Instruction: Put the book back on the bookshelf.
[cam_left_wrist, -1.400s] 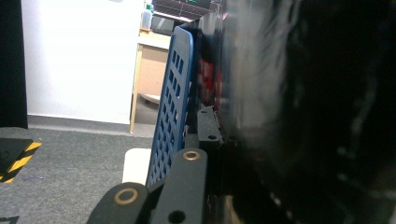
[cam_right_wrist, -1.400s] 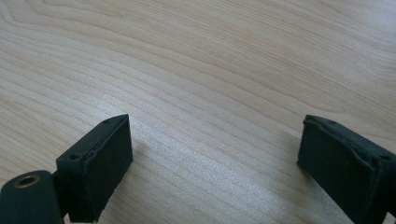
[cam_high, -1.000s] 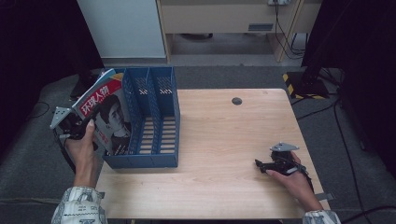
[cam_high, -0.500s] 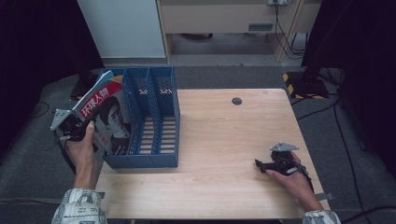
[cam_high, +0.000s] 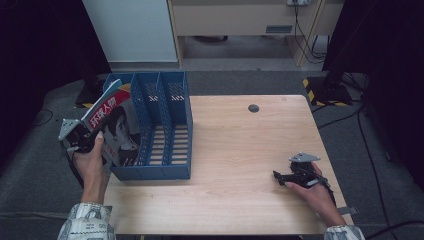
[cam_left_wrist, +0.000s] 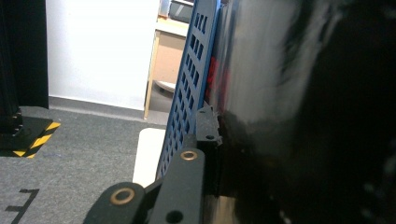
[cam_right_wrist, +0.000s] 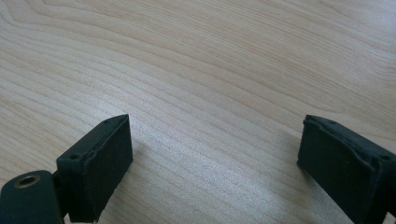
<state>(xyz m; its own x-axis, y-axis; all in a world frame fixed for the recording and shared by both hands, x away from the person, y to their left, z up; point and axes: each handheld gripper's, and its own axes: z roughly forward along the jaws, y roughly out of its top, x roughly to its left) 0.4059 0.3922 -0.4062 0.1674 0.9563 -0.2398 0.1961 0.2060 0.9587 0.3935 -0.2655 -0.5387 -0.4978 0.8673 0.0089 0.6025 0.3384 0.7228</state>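
Blue file rack (cam_high: 150, 127): plastic, three upright slots with perforated walls, standing at the left end of the pale wooden worktop (cam_high: 240, 165); all three slots look empty from the high view.
Magazine (cam_high: 116, 127): glossy cover with a red title band and a portrait; held upright and tilted, its lower part against the outer left wall of the rack, its top corner above the rim.
Left tool (cam_high: 80, 140): jaws nearly closed and clamped on the magazine's left edge; in the left gripper view the dark cover (cam_left_wrist: 299, 121) sits against the near jaw, with the rack wall (cam_left_wrist: 189, 93) just beyond.
Right tool (cam_high: 295, 176): resting on the worktop near its right front corner, well apart from the rack; jaws stand wide with bare wood (cam_right_wrist: 210, 116) between them, gripping nothing.
Step in hand, as judged: seating the magazine in the leftmost slot.
Doing it well: lift until the lower edge clears the rim, square the spine to the dividers, then lower straight down.
Grip: keep it firm on the edge; a glossy cover can slip.
Risk: a tilted entry may snag a corner on the perforated wall or push the light rack sideways.
Spare hand: the right tool could steady the rack.
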